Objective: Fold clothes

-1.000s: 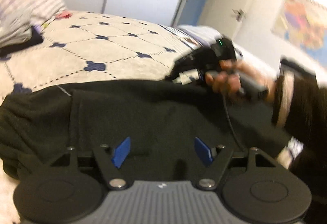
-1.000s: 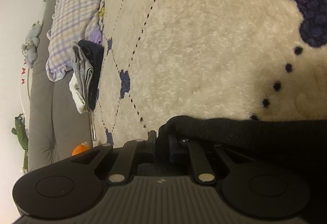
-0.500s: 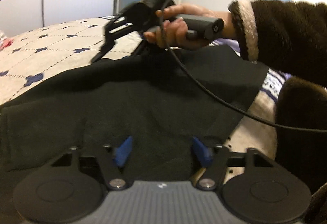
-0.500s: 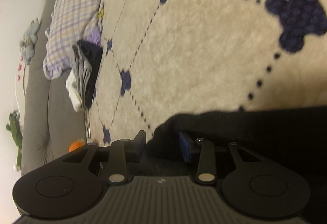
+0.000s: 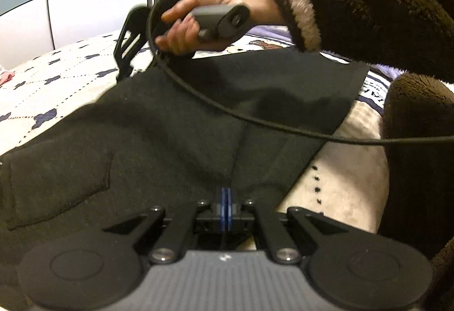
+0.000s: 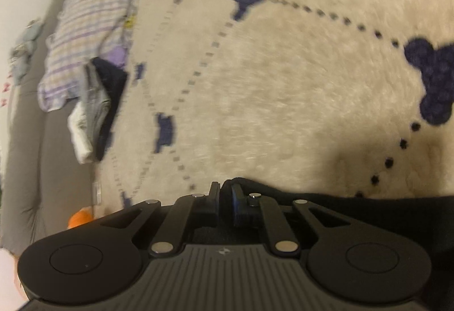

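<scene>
A black garment (image 5: 159,124) is lying spread across a cream bedspread (image 5: 71,67) patterned with navy motifs and dotted lines, reaching from the near left toward the far right of the left wrist view. The left gripper (image 5: 226,199) is sitting at the garment's near edge; its jaws have just been closing, and the blue pads are now standing pressed together on a pinch of the black fabric, which is drawing up into creases that fan away from them. Farther off, a hand (image 5: 198,24) in a brown fleece sleeve (image 5: 369,4) is holding the right gripper (image 6: 225,192) over the garment's far edge, with a black cable (image 5: 255,119) trailing from it across the cloth toward the right. In the right wrist view that gripper's jaws have just been closing too; they are standing narrow, clamping a small raised fold of the black cloth at its border with the bedspread. On the far left of that view, a stack of folded clothes (image 6: 96,109) is resting against a striped pillow (image 6: 90,36).
</scene>
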The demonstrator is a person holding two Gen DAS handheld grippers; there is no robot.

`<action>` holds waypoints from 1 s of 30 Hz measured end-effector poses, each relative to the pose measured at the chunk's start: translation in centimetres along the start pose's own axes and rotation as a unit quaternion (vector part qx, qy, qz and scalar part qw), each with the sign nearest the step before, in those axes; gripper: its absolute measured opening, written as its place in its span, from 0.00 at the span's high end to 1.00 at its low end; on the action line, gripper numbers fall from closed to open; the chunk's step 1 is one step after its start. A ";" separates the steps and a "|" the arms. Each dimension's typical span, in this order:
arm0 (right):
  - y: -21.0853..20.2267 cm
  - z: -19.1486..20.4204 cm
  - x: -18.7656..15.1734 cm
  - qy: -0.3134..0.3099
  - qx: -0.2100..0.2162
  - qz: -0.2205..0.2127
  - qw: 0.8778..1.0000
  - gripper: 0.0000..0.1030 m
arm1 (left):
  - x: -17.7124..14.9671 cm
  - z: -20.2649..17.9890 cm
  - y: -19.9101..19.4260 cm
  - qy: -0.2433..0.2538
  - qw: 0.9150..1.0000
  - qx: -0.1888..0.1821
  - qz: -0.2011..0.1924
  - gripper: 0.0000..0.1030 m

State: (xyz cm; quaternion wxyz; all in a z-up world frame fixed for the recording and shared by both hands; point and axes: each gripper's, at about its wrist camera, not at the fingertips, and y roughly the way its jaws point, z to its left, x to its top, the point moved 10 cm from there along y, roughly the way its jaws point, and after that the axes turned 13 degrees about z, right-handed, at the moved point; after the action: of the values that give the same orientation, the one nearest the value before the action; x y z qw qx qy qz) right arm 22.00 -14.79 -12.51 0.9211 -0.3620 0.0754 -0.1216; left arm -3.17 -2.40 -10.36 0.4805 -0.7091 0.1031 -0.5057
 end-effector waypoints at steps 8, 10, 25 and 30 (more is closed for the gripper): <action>-3.2 -0.8 -1.4 -0.021 0.044 -0.014 0.999 0.55 | 2.3 2.2 -1.8 -0.046 0.997 -0.058 -0.021 0.92; -5.3 -1.2 -2.0 -0.034 0.025 -0.032 0.999 0.54 | 3.2 3.0 -2.0 -0.064 0.995 -0.061 -0.036 0.87; -24.2 -10.3 -6.5 -0.023 -0.064 -0.179 0.982 0.53 | 5.9 -1.8 2.8 -0.008 0.996 -0.093 -0.010 0.44; -29.3 -16.1 -10.4 0.002 -0.144 -0.204 0.968 0.53 | 6.8 -2.6 3.9 -0.007 0.994 -0.104 -0.009 0.44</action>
State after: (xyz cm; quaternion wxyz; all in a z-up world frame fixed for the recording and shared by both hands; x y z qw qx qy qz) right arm 3.38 -43.14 -3.60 0.8150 -0.4981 0.0188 -0.2954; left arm -0.79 -10.17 -9.15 0.4000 -0.7599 0.1452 -0.4914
